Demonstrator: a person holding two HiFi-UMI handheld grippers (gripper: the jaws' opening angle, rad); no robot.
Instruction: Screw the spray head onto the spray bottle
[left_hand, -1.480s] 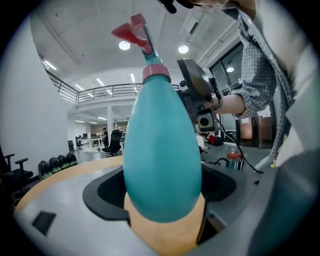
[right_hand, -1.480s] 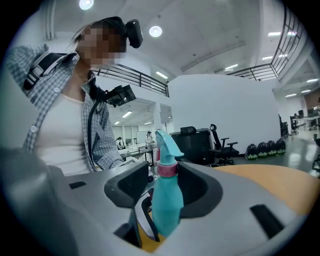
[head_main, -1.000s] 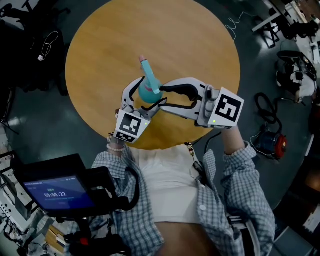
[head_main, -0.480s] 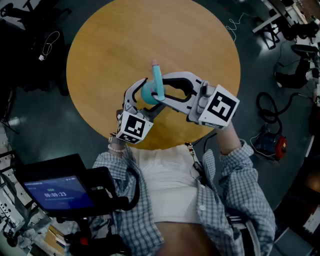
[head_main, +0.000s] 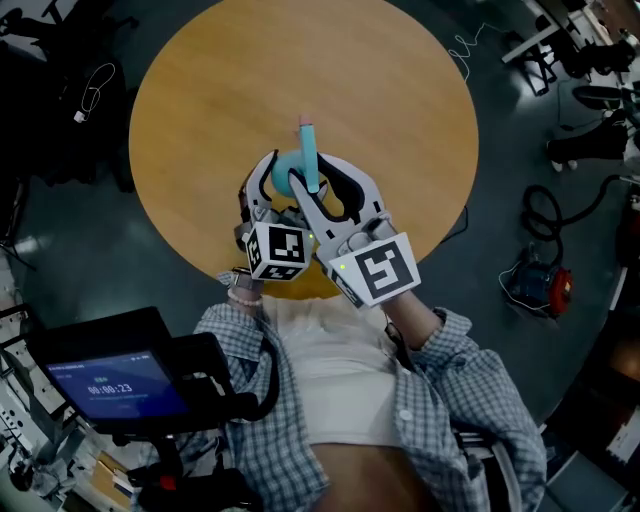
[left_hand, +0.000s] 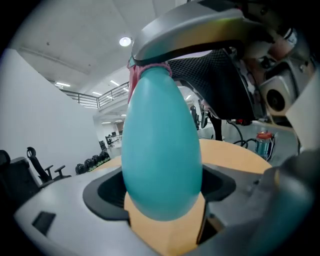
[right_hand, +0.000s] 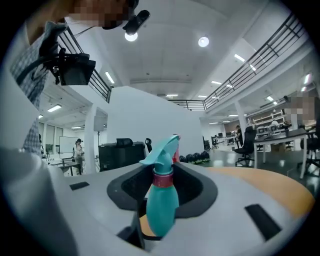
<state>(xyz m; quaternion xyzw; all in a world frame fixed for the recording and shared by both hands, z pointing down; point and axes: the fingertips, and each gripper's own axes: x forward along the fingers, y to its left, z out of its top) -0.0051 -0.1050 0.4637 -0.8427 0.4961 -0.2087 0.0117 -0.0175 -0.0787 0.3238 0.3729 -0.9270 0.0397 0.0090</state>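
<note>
Nearest: person in a checked blue-and-white shirt (head_main: 455, 385). A dark monitor with a lit blue screen (head_main: 115, 385) is at the person's left.

Left gripper (head_main: 280, 182), grey, marker cube at its rear, comes in from the near edge. It is clamped on the belly of the teal egg-shaped plastic spray bottle (left_hand: 160, 145). In the left gripper view the bottle body fills the gap between both jaws and tabletop shows under its bottom end.

Right gripper (head_main: 310, 172), also grey with a marker cube, sits just right of the left one, their cubes almost touching. Its jaws have just been closing and stand narrow, with the bottle's top between them. They grip at the pink collar (right_hand: 162, 179) of the teal plastic spray head (right_hand: 162, 150). The left gripper view shows one right jaw arched over the bottle and touching that collar.

The spray head sits on the bottle neck, nozzle pointing away from the person. The bottle is held over the near part of the round light-wood table (head_main: 380, 90); whether it touches the table is unclear.

Further out there is dark floor with a red-and-blue device (head_main: 545, 285) on the right and a coiled black cable (head_main: 535, 210) beside it. The gripper views show a big hall behind, with black office chairs (right_hand: 247, 142) and ceiling lights (right_hand: 202, 41).
</note>
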